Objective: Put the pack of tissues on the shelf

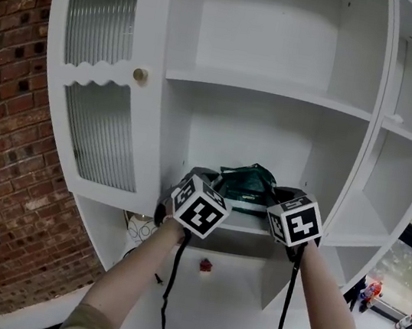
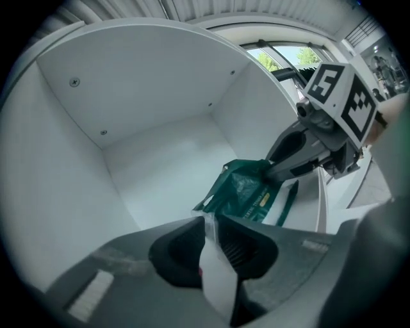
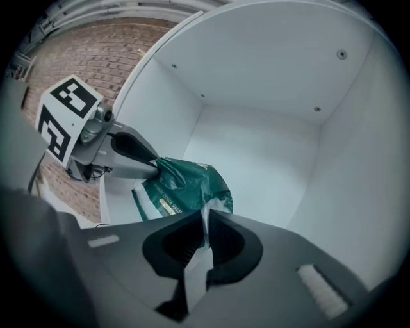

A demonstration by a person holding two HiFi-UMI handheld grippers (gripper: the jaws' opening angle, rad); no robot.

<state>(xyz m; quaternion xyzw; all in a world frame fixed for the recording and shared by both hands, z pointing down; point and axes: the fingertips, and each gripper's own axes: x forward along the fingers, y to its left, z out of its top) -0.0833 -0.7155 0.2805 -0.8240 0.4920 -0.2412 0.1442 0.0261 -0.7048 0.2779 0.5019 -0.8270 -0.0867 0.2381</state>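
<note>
My left gripper (image 2: 214, 225) is clenched on the wrapper edge of the green pack of tissues (image 1: 248, 185). My right gripper (image 3: 206, 223) pinches the opposite edge. The pack is between them inside the white shelf (image 1: 338, 238), low in an open compartment.

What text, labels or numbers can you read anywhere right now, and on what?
Green plastic pack of tissues: lines of white print and a small gold label, all too blurred to read.
Black-and-white marker cubes: square code patterns only, no words or numbers.
White shelf unit: no writing visible.
</note>
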